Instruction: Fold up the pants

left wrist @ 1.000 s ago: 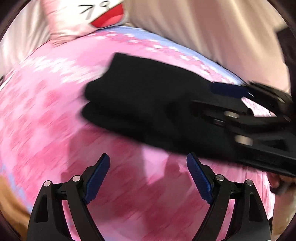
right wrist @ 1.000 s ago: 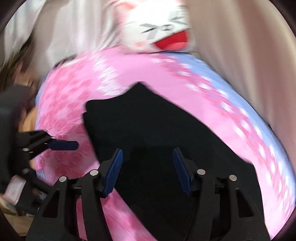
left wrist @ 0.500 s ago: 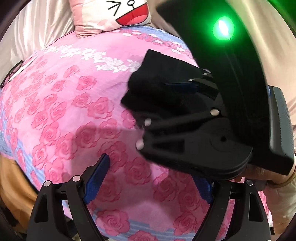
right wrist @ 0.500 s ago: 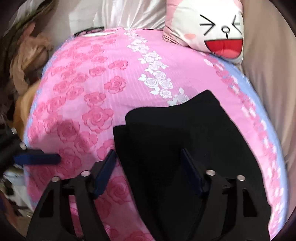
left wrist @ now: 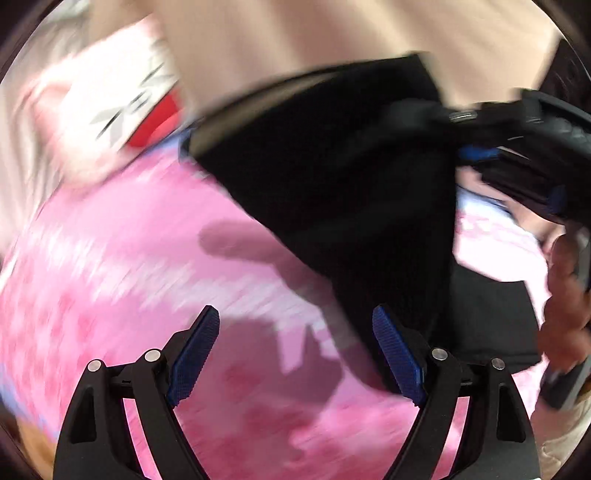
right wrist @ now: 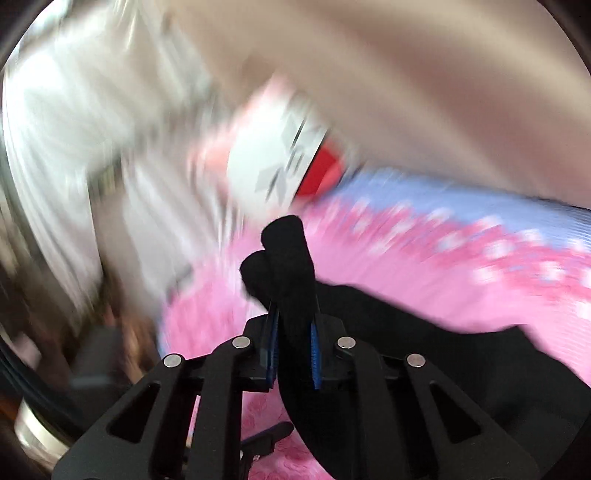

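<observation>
My right gripper [right wrist: 293, 347] is clamped on a thick fold of the black pants [right wrist: 288, 266], the cloth bunched between its blue pads [right wrist: 315, 354] and poking out past the tips in two rounded lobes. From the left wrist view, the pants [left wrist: 343, 177] hang lifted off the bed, held at their upper right corner by that same right gripper [left wrist: 480, 151], and drape down in a dark sheet toward my left gripper [left wrist: 295, 354]. A lower part of the pants lies flat on the pink rose bedspread [left wrist: 110, 277] at right, beside my right hand [left wrist: 565, 291] on its handle. My left gripper is spread wide with nothing between its fingers, poised above the bedspread, its right finger [left wrist: 397, 354] just at the hanging edge of the cloth; touching or not, I cannot tell. A white cartoon-face pillow [right wrist: 280, 162] with a red mouth sits at the head of the bed, against a beige curtain [left wrist: 332, 33]. Both views are blurred.
</observation>
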Demonstrator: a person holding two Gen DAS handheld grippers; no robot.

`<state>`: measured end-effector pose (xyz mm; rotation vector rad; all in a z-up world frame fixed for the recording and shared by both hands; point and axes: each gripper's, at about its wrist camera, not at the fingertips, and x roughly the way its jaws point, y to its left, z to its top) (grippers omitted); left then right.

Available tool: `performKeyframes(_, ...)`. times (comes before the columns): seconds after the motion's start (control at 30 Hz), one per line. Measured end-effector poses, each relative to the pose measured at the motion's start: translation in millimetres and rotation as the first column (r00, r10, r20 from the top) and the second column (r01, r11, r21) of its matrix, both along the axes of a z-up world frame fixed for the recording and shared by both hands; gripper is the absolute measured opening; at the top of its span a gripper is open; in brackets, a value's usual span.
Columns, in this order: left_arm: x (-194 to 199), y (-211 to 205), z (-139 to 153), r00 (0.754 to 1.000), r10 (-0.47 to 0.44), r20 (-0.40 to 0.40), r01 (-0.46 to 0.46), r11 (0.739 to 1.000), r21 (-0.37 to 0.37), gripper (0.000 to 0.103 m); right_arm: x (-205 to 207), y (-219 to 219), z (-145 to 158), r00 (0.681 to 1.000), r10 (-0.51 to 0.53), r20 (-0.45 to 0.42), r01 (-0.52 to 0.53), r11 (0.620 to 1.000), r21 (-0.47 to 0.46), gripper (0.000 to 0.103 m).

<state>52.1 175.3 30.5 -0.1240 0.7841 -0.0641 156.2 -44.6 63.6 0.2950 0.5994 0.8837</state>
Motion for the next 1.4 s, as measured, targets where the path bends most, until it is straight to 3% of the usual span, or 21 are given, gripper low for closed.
performKeyframes(0.07,9.1,-36.3,10.6,0.996,-0.089,0.028,0.089,0.996,0.008,0.086,-14.7,-81.7,5.0,0.993,-0.119,0.002,0.118,0.989,0.09,0.012)
performKeyframes(0.13,18.2,-78.8,11.0,0.982,-0.185,0.031,0.185,0.983,0.01,0.086,-32.6,-149.0,-10.4,0.974,-0.224,-0.037,0.227,0.966,0.125,0.012)
performKeyframes(0.23,29.3,-138.9,-9.0,0.952,-0.304,-0.021,0.304,0.953,0.0,0.086,-58.8,-236.1,-86.6,0.895,-0.395,-0.208,0.415,0.907,0.064,0.012)
performKeyframes(0.33,36.2,-181.1,-35.5,0.929,-0.357,-0.098,0.359,0.933,0.002,0.086,-72.2,-277.6,-169.1,0.805,-0.456,-0.379,0.501,0.865,0.022,0.012)
performKeyframes(0.37,38.6,-196.0,-45.9,0.919,-0.372,-0.129,0.375,0.927,0.005,0.086,-76.6,-284.5,-185.0,0.794,-0.451,-0.407,0.51,0.859,0.043,0.012)
performKeyframes(0.43,49.9,-205.0,-58.6,0.921,-0.359,-0.154,0.37,0.928,0.05,0.086,-83.9,-292.8,-199.9,0.809,-0.404,-0.426,0.5,0.854,0.14,0.011)
performKeyframes(0.5,48.0,-220.1,-65.4,0.928,-0.339,-0.154,0.361,0.921,0.149,0.086,-80.7,-287.3,-193.7,0.826,-0.408,-0.388,0.481,0.87,0.108,0.011)
performKeyframes(0.57,49.5,-226.4,-69.5,0.933,-0.326,-0.151,0.352,0.915,0.199,0.086,-75.7,-285.5,-192.3,0.835,-0.392,-0.386,0.464,0.879,0.109,0.013)
performKeyframes(0.77,49.8,-232.4,-69.9,0.938,-0.31,-0.155,0.339,0.915,0.221,0.086,-76.2,-299.6,-195.3,0.834,-0.334,-0.439,0.455,0.866,0.207,0.02)
performKeyframes(0.97,43.3,-227.1,-64.3,0.935,-0.317,-0.156,0.344,0.918,0.198,0.086,-81.9,-303.5,-189.2,0.85,-0.317,-0.42,0.457,0.842,0.288,0.057)
performKeyframes(1.07,41.7,-223.0,-62.9,0.935,-0.32,-0.156,0.345,0.92,0.183,0.086,-80.4,-306.7,-186.7,0.841,-0.334,-0.426,0.481,0.822,0.305,0.063)
performKeyframes(1.17,42.6,-223.4,-65.3,0.935,-0.317,-0.156,0.343,0.92,0.189,0.086,-74.3,-308.6,-187.1,0.817,-0.393,-0.421,0.525,0.81,0.262,0.06)
performKeyframes(1.2,42.9,-223.7,-64.8,0.935,-0.317,-0.158,0.344,0.919,0.194,0.086,-71.6,-305.5,-185.2,0.804,-0.428,-0.412,0.542,0.813,0.212,0.036)
performKeyframes(1.23,43.8,-225.0,-65.8,0.936,-0.314,-0.16,0.342,0.917,0.206,0.086,-69.5,-302.7,-181.9,0.788,-0.467,-0.4,0.561,0.813,0.155,0.022)
performKeyframes(1.33,41.6,-223.9,-59.1,0.935,-0.32,-0.154,0.345,0.919,0.19,0.086,-88.7,-307.4,-159.2,0.8,-0.493,-0.343,0.578,0.787,0.216,0.018)
performKeyframes(1.4,36.1,-221.9,-52.3,0.933,-0.336,-0.13,0.355,0.92,0.165,0.086,-111.2,-314.7,-144.0,0.783,-0.556,-0.278,0.614,0.762,0.205,0.018)
